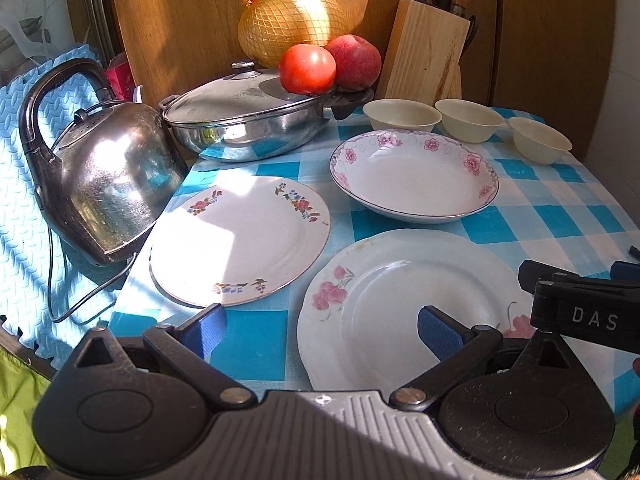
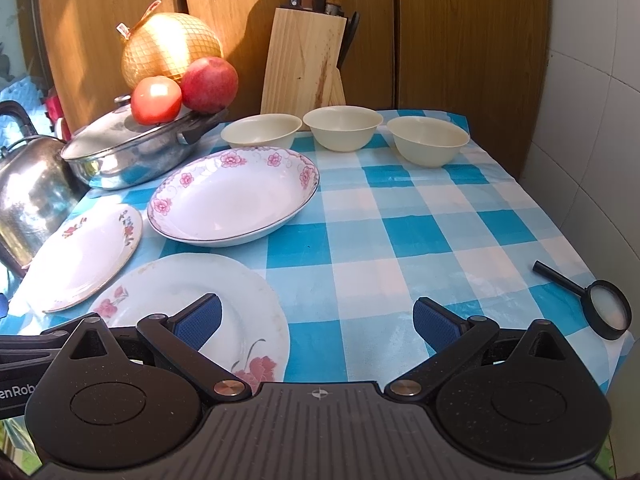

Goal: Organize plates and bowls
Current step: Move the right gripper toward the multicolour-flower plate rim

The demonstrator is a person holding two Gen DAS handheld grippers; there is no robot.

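Left gripper (image 1: 320, 330), right gripper (image 2: 316, 322) both hanging wide apart, holding nothing, over table's near edge; 3 plates (image 2: 234, 196), 3 bowls (image 2: 343, 126) sitting untouched.

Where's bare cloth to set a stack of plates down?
The widest bare cloth lies right of the deep pink-rimmed plate, in front of the three bowls, back from the magnifying glass. The left side is crowded: kettle, lidded pan, two flat plates.

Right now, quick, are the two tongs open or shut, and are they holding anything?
Left tongs: open, holding nothing, above the near plate.
Right tongs: open, holding nothing, over the checked cloth.
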